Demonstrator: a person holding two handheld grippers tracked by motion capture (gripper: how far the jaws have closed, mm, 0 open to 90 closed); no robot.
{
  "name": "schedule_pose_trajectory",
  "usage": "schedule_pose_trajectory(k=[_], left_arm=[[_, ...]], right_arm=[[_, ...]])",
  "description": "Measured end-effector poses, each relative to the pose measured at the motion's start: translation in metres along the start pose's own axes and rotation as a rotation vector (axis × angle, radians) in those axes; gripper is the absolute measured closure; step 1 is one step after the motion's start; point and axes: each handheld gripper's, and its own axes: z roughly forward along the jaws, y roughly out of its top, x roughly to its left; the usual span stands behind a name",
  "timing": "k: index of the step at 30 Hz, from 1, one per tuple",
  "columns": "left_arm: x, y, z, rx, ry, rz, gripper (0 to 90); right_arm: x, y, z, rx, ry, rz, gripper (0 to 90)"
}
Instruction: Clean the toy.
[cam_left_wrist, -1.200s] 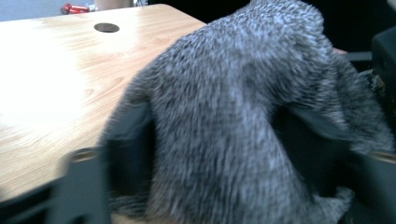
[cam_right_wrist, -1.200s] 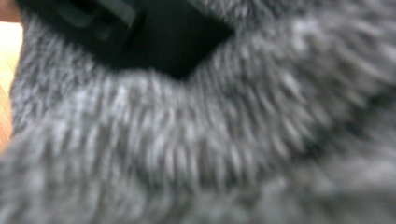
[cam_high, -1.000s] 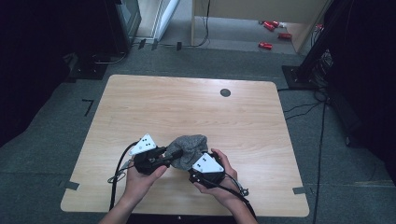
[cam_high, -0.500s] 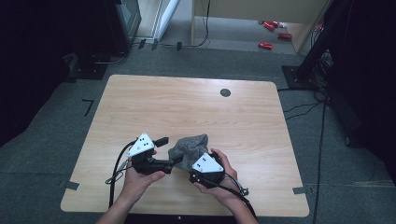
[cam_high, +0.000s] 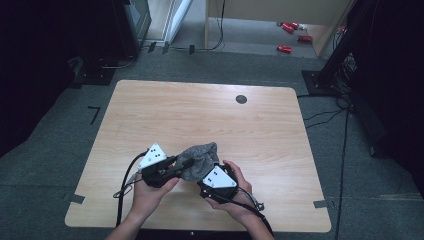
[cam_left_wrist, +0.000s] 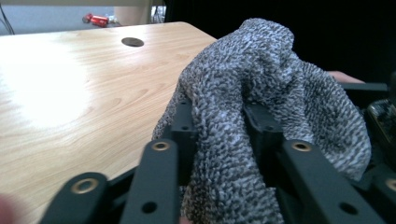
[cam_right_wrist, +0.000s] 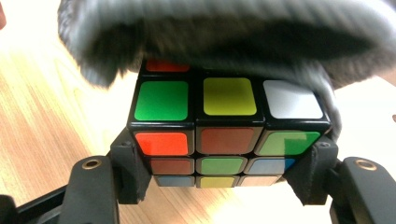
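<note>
1. The right gripper (cam_right_wrist: 219, 186) clamps its two black jaws on the sides of a multicoloured, black-framed plastic puzzle cube (cam_right_wrist: 224, 140).
2. The left gripper (cam_left_wrist: 229, 186) has just been closing its jaws; they now pinch a fold of a speckled grey knitted cloth (cam_left_wrist: 261, 102).
3. The cloth drapes over the cube's top, near the front edge of the light wooden table (cam_high: 200, 110).

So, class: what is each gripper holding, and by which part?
The right gripper clamps a colour cube by its two opposite sides. The left gripper pinches a grey knitted cloth by a bunched fold, draped over the cube.
</note>
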Motion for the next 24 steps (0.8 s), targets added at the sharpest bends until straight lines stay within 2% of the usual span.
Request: schedule_pose_trajectory(k=[1,3,4,5,7,9,10,12,14,16,17,19,21,22,23,24], left_arm=[[0.0,0.0,-0.001,-0.005,0.001,0.004,73.7],[-0.004,0.0,-0.001,-0.019,-0.027,0.017,74.2],[-0.008,0.0,-0.001,-0.023,-0.046,0.035,73.1],[-0.014,-0.001,0.001,-0.02,-0.045,0.066,69.1],[-0.026,-0.002,0.005,0.001,0.002,0.145,58.1],[-0.031,-0.002,0.009,0.024,0.033,0.194,50.3],[-0.03,-0.002,0.009,0.028,0.042,0.194,47.5],[-0.022,-0.001,0.007,0.023,0.061,0.136,47.7],[-0.017,0.0,0.004,0.018,0.088,0.103,55.4],[-0.015,0.0,0.003,0.014,0.08,0.091,57.4],[-0.017,-0.001,0.003,0.012,0.066,0.107,56.4],[-0.026,-0.001,0.007,0.027,0.032,0.156,48.7],[-0.035,-0.001,0.01,0.044,0.07,0.225,37.7],[-0.035,-0.001,0.01,0.044,0.07,0.225,37.5],[-0.036,-0.001,0.01,0.041,0.091,0.237,37.5],[-0.031,0.0,0.007,0.033,0.087,0.205,44.9]], right_arm=[[-0.001,0.0,0.0,-0.003,-0.001,-0.001,34.7],[-0.002,0.0,-0.001,-0.009,-0.002,0.007,34.7],[-0.002,0.0,-0.001,-0.01,-0.002,0.01,34.7],[-0.002,0.001,-0.001,-0.012,-0.002,0.009,34.7],[-0.002,0.001,0.0,-0.003,-0.006,0.013,34.7],[-0.002,0.0,0.0,0.005,-0.01,0.015,34.7],[-0.002,0.0,0.0,0.006,-0.012,0.013,34.7],[-0.001,0.0,-0.001,0.008,-0.018,0.006,34.7],[-0.001,0.0,-0.001,0.006,-0.016,0.007,34.7],[-0.001,0.0,-0.001,0.006,-0.013,0.005,34.7],[0.0,0.001,0.0,0.005,-0.011,0.007,34.7],[0.001,0.001,0.0,0.003,-0.002,0.003,34.7],[0.003,0.002,0.001,0.008,-0.002,-0.004,34.7],[0.003,0.002,0.001,0.008,-0.002,-0.004,34.7],[0.003,0.001,0.001,0.013,-0.007,-0.006,34.7],[0.001,0.001,0.0,0.012,-0.006,-0.002,34.7]])
